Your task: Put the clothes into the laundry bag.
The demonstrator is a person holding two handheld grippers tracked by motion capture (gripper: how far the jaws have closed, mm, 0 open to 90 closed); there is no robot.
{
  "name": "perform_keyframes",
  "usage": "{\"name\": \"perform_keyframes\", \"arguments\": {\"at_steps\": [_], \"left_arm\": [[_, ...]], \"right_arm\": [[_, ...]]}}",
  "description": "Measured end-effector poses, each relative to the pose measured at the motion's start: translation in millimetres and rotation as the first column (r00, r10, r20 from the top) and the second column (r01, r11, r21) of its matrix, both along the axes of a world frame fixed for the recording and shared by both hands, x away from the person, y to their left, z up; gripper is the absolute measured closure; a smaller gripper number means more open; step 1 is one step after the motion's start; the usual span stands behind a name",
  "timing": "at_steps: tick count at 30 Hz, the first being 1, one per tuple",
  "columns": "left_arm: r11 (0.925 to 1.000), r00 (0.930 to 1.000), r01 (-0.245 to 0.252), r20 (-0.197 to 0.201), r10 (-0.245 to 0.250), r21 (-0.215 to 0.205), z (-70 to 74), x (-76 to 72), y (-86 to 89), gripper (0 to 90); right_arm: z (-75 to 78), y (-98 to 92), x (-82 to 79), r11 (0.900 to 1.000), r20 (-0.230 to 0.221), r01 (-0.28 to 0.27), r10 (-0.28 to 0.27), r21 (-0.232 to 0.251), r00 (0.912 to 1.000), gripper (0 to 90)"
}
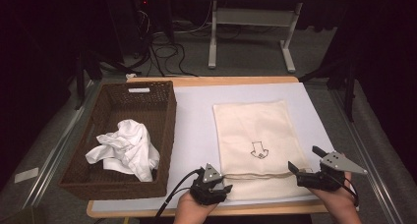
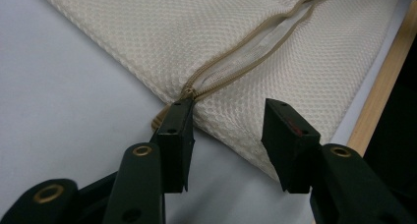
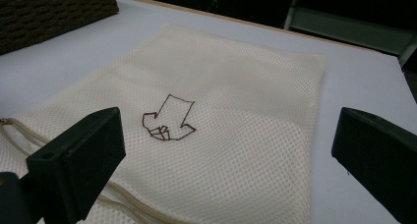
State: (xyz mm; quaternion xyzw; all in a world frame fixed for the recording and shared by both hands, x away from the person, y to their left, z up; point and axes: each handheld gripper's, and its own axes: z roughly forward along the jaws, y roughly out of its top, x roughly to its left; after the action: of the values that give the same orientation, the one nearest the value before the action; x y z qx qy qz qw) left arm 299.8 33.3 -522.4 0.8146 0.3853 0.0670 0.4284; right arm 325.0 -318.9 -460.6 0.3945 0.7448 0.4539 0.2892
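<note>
Dim room, wooden table (image 1: 206, 80) under white sheet. Mesh bag (image 1: 255, 130) lies flat right of centre, long axis running away from person, zipper (image 2: 255, 52) along near edge. Left gripper (image 1: 215, 188) at bag's near-left corner, jaws straddling it, not pressing. Right gripper (image 1: 309, 161) wide apart, empty, at near-right corner. Wicker basket (image 1: 167, 130) with white cloth (image 1: 125, 148) left; bare sheet between.

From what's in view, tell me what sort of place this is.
Likely a lab or workshop set up for laundry practice: a mesh bag on a covered table, a wicker basket holding cloth, cables on the floor.
</note>
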Motion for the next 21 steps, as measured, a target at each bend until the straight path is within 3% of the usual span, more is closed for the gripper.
{"name": "perform_keyframes", "arguments": {"at_steps": [3, 8, 10, 12, 16, 17, 19, 21], "left_arm": [[1.0, 1.0, -0.005, -0.007, 0.005, 0.003, 0.4, 0.4, -1.9, 61.6], [1.0, 1.0, -0.005, -0.007, 0.005, 0.001, -0.2, 2.8, -0.6, 81.8], [1.0, 1.0, -0.009, -0.005, 0.009, 0.0, -0.1, 3.3, -0.7, 85.5], [0.9995, 0.9996, -0.024, 0.013, 0.024, 0.022, 2.3, 9.2, 1.0, 87.2], [0.9978, 0.9981, -0.061, 0.013, 0.061, 0.027, 2.8, 17.8, 9.6, 87.7], [0.9951, 0.9954, -0.095, 0.011, 0.095, 0.028, 2.6, 25.0, 19.3, 87.7], [0.9934, 0.9938, -0.111, 0.011, 0.11, 0.029, 2.5, 27.0, 22.5, 87.8], [0.9864, 0.9877, -0.156, 0.018, 0.155, 0.051, 2.9, 32.5, 31.4, 87.7]], "right_arm": [[-0.5, 0.1, 0.3, 1.0, -0.003, -0.002, 0.002, 0.007, 1.0, 0.4], [-1.6, 0.1, 1.1, 1.0, -0.019, -0.004, 0.004, 0.008, 0.9998, 0.4], [-1.6, 0.0, 1.2, 1.0, -0.019, -0.005, 0.005, 0.008, 0.9998, 0.4], [-1.7, -0.1, 1.4, 1.0, -0.021, -0.006, 0.006, 0.012, 0.9998, 0.5], [-2.7, -0.5, 2.0, 1.0, -0.029, -0.003, 0.003, 0.013, 0.9996, 0.5], [-3.0, -0.6, 2.1, 1.0, -0.034, -0.001, 0.002, 0.016, 0.9994, 0.5], [-3.2, -1.2, 2.6, 1.0, -0.031, -0.004, 0.004, 0.014, 0.9995, 0.6], [-3.4, -2.0, 3.1, 1.0, -0.032, -0.007, 0.007, 0.014, 0.9995, 0.6]]}}
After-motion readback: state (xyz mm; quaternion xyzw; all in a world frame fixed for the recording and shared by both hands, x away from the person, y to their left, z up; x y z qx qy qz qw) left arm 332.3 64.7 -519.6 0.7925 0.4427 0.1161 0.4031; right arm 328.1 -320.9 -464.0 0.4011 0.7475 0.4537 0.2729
